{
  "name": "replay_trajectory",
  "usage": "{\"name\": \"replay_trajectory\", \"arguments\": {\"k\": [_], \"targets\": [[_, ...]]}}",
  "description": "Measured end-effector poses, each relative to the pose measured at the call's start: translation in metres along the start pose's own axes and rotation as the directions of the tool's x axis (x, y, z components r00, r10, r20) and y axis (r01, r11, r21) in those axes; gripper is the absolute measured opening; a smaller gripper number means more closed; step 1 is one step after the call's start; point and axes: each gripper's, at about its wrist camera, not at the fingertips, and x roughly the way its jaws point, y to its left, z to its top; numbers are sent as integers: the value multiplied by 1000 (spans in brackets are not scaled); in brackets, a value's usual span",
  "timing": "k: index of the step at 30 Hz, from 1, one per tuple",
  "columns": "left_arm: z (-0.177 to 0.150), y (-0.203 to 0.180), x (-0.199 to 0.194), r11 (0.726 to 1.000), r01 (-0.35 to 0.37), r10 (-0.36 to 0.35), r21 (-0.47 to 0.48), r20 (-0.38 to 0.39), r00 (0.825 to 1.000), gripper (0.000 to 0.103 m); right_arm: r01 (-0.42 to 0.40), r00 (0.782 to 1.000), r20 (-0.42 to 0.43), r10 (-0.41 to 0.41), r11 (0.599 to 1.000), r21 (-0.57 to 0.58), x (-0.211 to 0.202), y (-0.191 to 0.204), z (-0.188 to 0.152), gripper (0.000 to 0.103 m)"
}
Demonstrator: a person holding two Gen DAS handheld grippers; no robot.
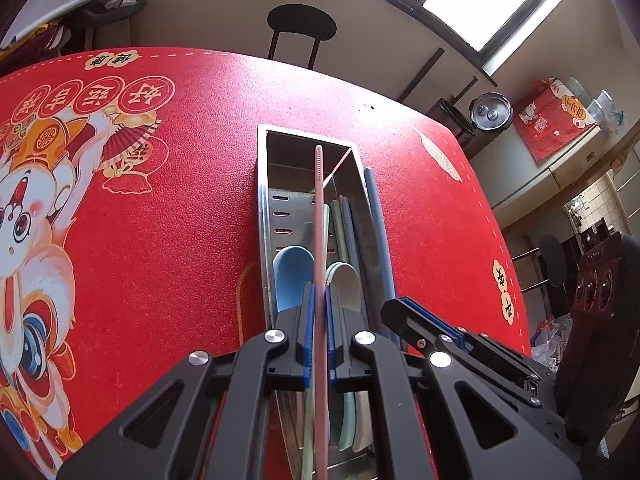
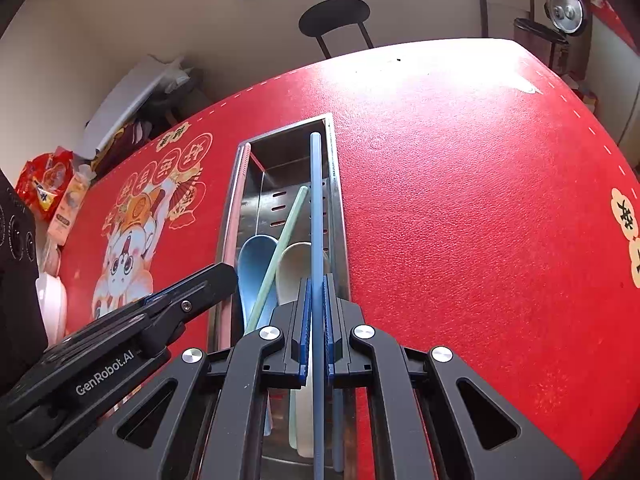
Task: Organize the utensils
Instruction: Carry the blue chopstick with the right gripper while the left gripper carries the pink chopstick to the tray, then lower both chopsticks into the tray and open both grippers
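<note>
A long steel utensil tray (image 1: 264, 200) (image 2: 340, 216) lies on the red table mat. In it are a blue spoon (image 1: 290, 276) (image 2: 254, 264), a cream spoon (image 1: 348, 284) (image 2: 294, 272) and a green chopstick (image 2: 282, 244). My left gripper (image 1: 319, 308) is shut on a pink chopstick (image 1: 319, 216), held lengthwise over the tray; it shows in the right wrist view (image 2: 236, 208) along the tray's left rim. My right gripper (image 2: 317, 304) is shut on a blue chopstick (image 2: 316, 208), held lengthwise over the tray's right side; it shows in the left wrist view (image 1: 378, 224).
The red mat (image 2: 480, 200) with a cartoon print (image 1: 36, 208) covers the table. A black chair (image 1: 300, 28) stands beyond the far edge. Snack packets (image 2: 48, 188) lie at the left. A pressure cooker (image 1: 490, 112) sits off to the right.
</note>
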Motion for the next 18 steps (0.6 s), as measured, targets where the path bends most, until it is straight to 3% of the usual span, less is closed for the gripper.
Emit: {"name": "replay_trajectory", "arguments": {"k": [18], "targets": [[0, -9, 18, 999, -10, 11, 34, -44, 999, 5, 7, 1000, -12, -7, 1000, -1, 5, 1, -3, 6]]}}
